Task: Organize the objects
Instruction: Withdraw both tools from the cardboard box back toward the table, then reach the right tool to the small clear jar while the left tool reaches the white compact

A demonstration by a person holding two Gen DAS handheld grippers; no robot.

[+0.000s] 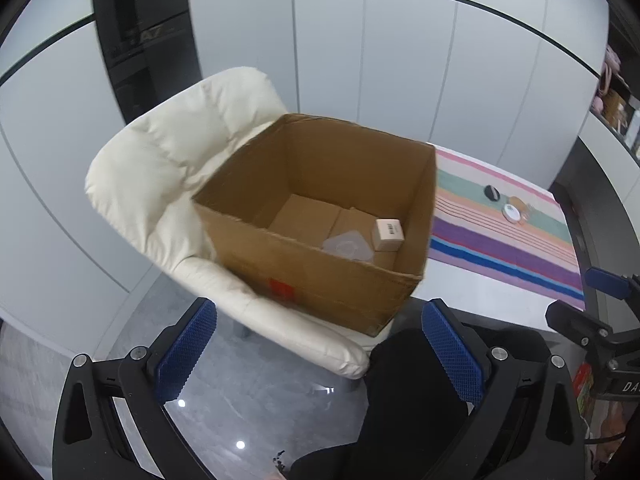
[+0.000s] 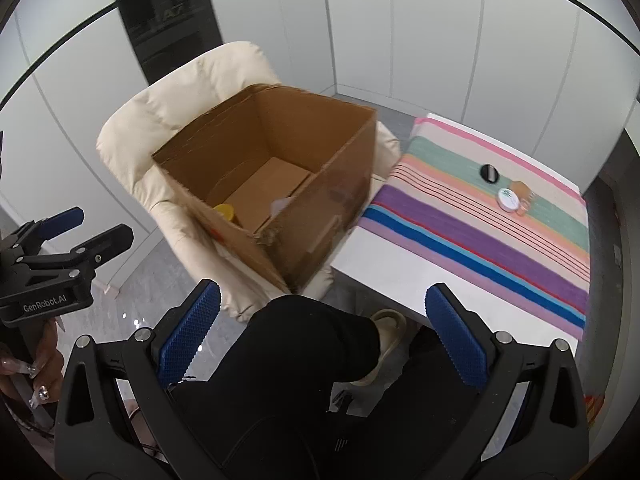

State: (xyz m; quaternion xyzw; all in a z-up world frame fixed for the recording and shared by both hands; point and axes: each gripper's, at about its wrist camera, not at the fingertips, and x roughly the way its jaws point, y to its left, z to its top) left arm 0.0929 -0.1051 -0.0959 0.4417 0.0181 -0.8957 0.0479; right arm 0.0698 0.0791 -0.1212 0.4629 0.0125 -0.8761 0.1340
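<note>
Both hand-held grippers [image 1: 318, 354] [image 2: 320, 336], ridged blue pads, gape empty over square cardboard box [image 1: 320, 280].

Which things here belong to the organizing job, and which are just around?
Job:
open brown cardboard box
small beige carton inside
round black lid
round white tin

Around:
cream padded armchair
striped cloth
</note>
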